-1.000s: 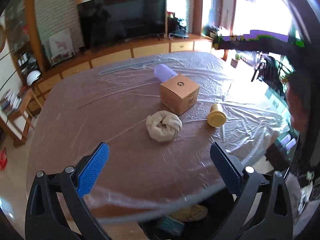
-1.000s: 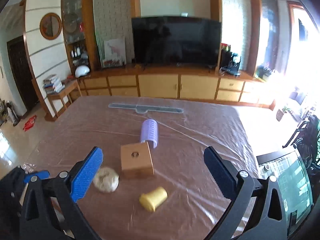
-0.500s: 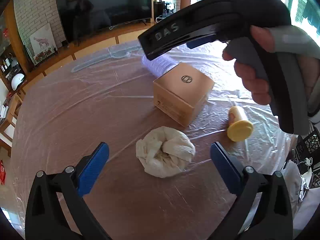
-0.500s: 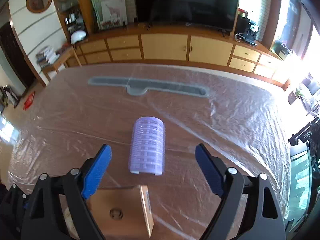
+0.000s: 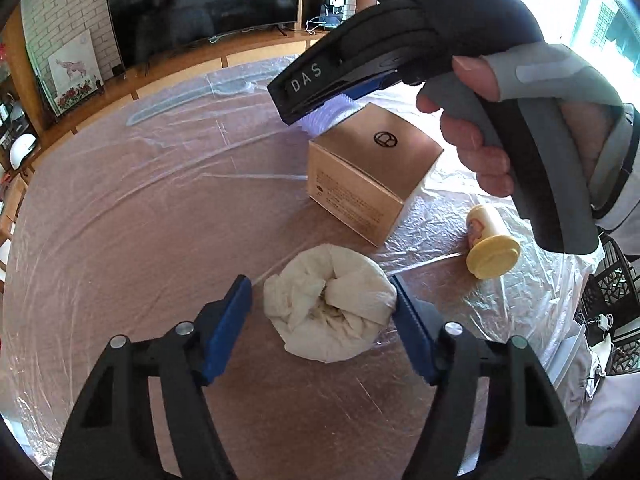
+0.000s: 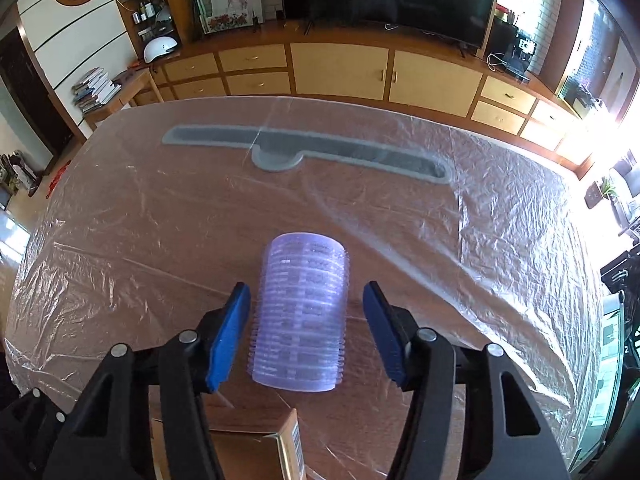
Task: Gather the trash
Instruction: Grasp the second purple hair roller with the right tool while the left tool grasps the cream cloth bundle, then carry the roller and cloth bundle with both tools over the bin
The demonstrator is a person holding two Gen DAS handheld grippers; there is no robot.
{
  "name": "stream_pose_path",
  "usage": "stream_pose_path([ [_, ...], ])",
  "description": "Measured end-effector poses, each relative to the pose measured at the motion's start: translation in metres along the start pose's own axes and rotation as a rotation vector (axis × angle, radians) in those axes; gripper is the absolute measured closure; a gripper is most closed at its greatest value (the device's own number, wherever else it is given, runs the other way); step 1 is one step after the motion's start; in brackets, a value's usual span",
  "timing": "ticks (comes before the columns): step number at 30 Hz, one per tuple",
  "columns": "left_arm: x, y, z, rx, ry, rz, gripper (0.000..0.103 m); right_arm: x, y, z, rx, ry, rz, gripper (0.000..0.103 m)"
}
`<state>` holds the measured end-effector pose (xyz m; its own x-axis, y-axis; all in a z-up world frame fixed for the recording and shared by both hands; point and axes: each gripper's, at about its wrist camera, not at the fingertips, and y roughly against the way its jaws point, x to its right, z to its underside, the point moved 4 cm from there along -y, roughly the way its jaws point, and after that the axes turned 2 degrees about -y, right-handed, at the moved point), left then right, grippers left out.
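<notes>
left gripper [image 5: 324, 308] closing round crumpled white wad [image 5: 330, 314], right pad touching | right gripper [image 6: 306, 330] closing, clear of ribbed lilac cup stack [image 6: 300, 316] lying between pads | both on table [image 6: 160, 220]

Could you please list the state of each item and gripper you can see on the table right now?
Left gripper: closing around the crumpled paper wad, one pad touching.
Crumpled paper wad: resting on the table.
Right gripper: closing, pads not yet pressing the cup stack.
Purple plastic cup stack: lying on its side.
Cardboard box: closed, sitting flat.
Yellow bottle: capped, lying on its side.
Plastic table cover: spread out, wrinkled.
</notes>
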<state>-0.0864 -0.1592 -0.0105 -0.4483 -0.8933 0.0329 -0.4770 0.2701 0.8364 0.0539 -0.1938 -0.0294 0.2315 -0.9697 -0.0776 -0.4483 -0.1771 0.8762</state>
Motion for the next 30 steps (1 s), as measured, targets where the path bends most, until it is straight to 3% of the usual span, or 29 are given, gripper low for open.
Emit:
stream_pose_path([
  [2,0.001,0.0,-0.002,0.0,-0.007,-0.003,0.036,-0.001,-0.002,0.0,-0.004,-0.003,-0.007,0.057],
  [4,0.0,-0.001,-0.003,0.0,-0.009,0.002,0.039,-0.001,-0.004,0.0,-0.01,-0.006,-0.013,0.06],
  [13,-0.001,0.002,-0.003,0.011,-0.008,0.006,0.049,0.002,0.0,0.001,0.009,-0.047,-0.05,0.06],
  [30,-0.009,0.023,0.002,0.068,0.05,-0.016,0.049,0.01,0.055,-0.003,0.142,-0.089,-0.075,0.06],
])
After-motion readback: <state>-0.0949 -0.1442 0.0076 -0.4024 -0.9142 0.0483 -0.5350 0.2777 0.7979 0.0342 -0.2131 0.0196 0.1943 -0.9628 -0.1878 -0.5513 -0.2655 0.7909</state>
